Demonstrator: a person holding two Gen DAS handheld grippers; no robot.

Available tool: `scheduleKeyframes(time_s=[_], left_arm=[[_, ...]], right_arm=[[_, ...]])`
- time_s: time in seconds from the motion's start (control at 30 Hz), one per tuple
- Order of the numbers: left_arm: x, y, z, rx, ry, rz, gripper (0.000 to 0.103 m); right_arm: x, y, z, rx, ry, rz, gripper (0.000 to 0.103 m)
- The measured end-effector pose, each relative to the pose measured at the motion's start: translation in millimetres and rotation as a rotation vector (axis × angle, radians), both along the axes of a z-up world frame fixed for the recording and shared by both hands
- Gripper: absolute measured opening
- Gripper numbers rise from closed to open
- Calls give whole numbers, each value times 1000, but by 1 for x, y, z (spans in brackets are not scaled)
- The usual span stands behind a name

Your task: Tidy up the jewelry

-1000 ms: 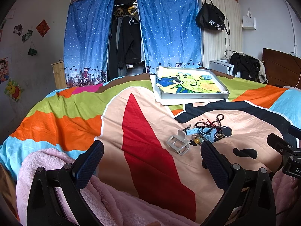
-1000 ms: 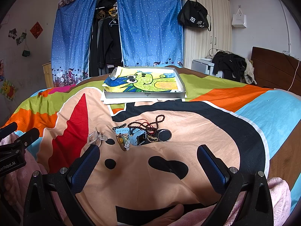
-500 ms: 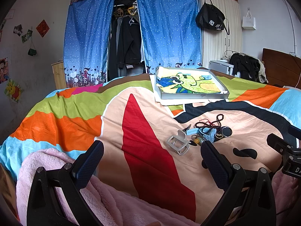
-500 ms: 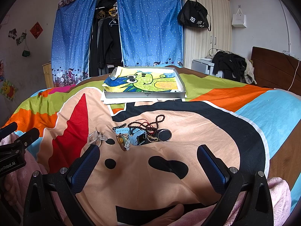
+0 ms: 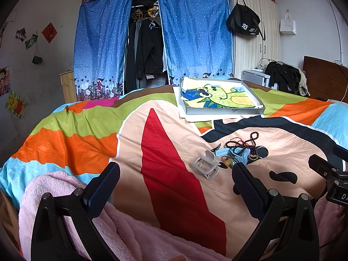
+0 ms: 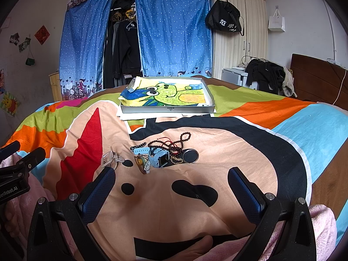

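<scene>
Nothing has moved: jewelry pile (image 6: 165, 156) lies beyond both gaping tools, left (image 5: 175, 183) and right (image 6: 170, 187).

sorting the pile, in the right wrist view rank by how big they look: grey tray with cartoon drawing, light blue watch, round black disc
1. Grey tray with cartoon drawing, though farthest away.
2. Light blue watch.
3. Round black disc, clearly smallest.
</scene>
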State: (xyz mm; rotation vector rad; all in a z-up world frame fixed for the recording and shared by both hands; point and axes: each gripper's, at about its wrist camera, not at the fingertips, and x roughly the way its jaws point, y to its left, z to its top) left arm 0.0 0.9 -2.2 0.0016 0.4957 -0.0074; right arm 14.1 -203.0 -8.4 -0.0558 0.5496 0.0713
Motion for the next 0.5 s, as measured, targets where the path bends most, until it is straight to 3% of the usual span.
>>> scheduleKeyframes(time_s=[0.5], left_arm=[[-1,-3,0,-2,2,2,101]], right_arm=[[0,0,0,0,1,0,103]])
